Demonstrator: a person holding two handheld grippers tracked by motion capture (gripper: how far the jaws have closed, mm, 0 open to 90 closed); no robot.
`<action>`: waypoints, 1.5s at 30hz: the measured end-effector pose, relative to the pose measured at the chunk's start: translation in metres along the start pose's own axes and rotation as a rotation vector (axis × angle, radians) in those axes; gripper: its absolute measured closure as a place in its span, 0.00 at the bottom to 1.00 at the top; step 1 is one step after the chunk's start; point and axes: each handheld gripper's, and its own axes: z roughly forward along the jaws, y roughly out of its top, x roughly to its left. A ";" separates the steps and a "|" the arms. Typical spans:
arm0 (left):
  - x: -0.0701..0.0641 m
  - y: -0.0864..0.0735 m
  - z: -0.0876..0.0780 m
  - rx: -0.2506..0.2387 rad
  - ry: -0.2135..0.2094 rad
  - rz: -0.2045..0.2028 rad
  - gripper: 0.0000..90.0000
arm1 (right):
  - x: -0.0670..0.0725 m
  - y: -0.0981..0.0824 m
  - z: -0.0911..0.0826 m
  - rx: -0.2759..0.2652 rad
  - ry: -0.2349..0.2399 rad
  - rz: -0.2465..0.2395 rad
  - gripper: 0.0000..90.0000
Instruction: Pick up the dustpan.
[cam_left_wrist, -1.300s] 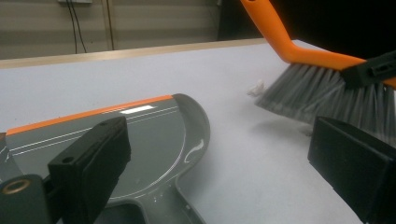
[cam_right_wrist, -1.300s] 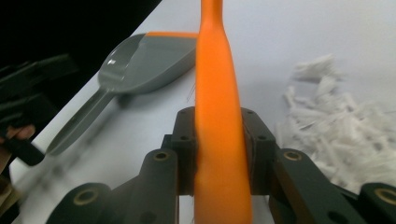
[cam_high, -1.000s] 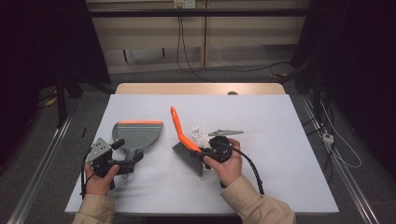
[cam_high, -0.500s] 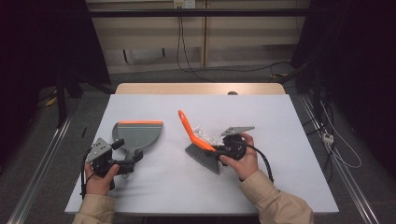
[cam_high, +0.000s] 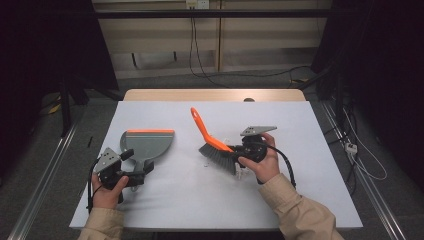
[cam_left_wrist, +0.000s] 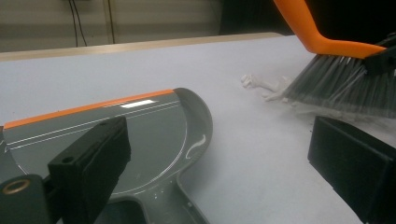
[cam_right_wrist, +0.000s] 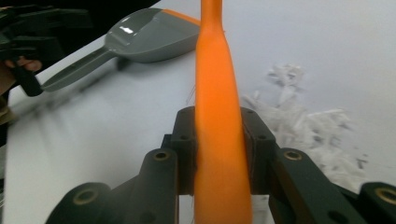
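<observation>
Grey dustpan (cam_high: 148, 144) lies empty; paper scraps (cam_right_wrist: 303, 123) on table (cam_high: 300, 120).

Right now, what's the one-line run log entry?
right gripper: shut on brush | left gripper: holds dustpan handle | paper scraps: beside bristles

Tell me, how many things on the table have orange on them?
2. The brush, with an orange handle, is right of the middle, clamped in the right gripper. The dustpan, grey with an orange front edge, lies left of it. I see no others.
</observation>
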 end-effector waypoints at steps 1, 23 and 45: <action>0.000 0.000 0.000 -0.001 0.001 -0.003 0.06 | 0.003 0.000 0.000 -0.004 0.009 -0.004 0.79; 0.000 0.000 0.001 0.005 0.005 -0.003 0.06 | -0.033 -0.013 -0.005 0.053 0.018 -0.102 0.79; 0.001 0.001 -0.002 -0.006 0.008 -0.011 0.06 | -0.025 0.020 -0.023 -0.117 -0.029 -0.004 0.79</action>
